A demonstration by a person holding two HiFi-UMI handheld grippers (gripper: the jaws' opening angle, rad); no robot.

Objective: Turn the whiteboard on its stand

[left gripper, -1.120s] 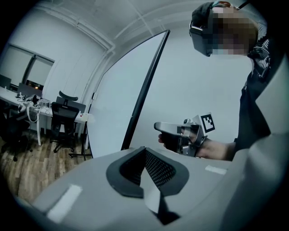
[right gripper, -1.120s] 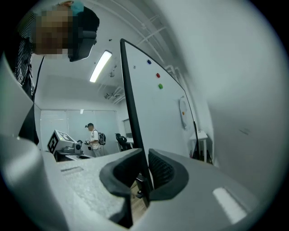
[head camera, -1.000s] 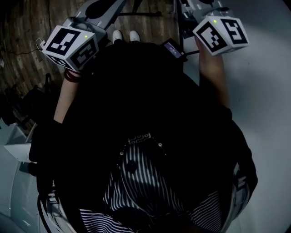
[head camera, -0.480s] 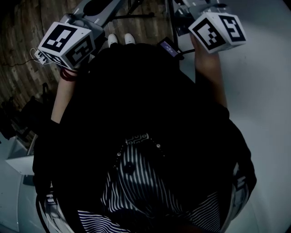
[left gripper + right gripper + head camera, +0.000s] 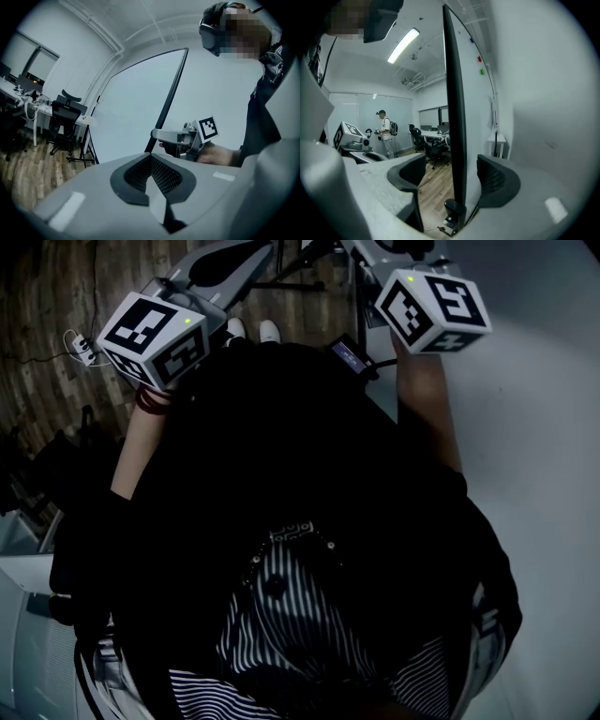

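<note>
The whiteboard (image 5: 534,427) fills the right of the head view as a pale surface. In the right gripper view its black edge frame (image 5: 453,93) runs upright between the two jaws of my right gripper (image 5: 454,177). Those jaws are opening and stand wide, with a gap between each pad (image 5: 497,180) and the frame. My left gripper (image 5: 151,174) is shut with nothing in it, held away from the board's face (image 5: 126,112). In the left gripper view the right gripper (image 5: 185,138) sits at the board's dark edge (image 5: 169,93). The marker cubes (image 5: 155,337) (image 5: 433,308) top both hands.
The stand's foot with a caster (image 5: 454,208) rests on the wood floor (image 5: 436,187). Office chairs (image 5: 63,117) and desks (image 5: 18,91) stand at the left. A person with a backpack (image 5: 385,129) stands in the far room. Small magnets (image 5: 480,59) stick to the board.
In the head view the right marker cube has drifted a little to the left, and the left cube has shifted slightly. The board looks unmoved.
</note>
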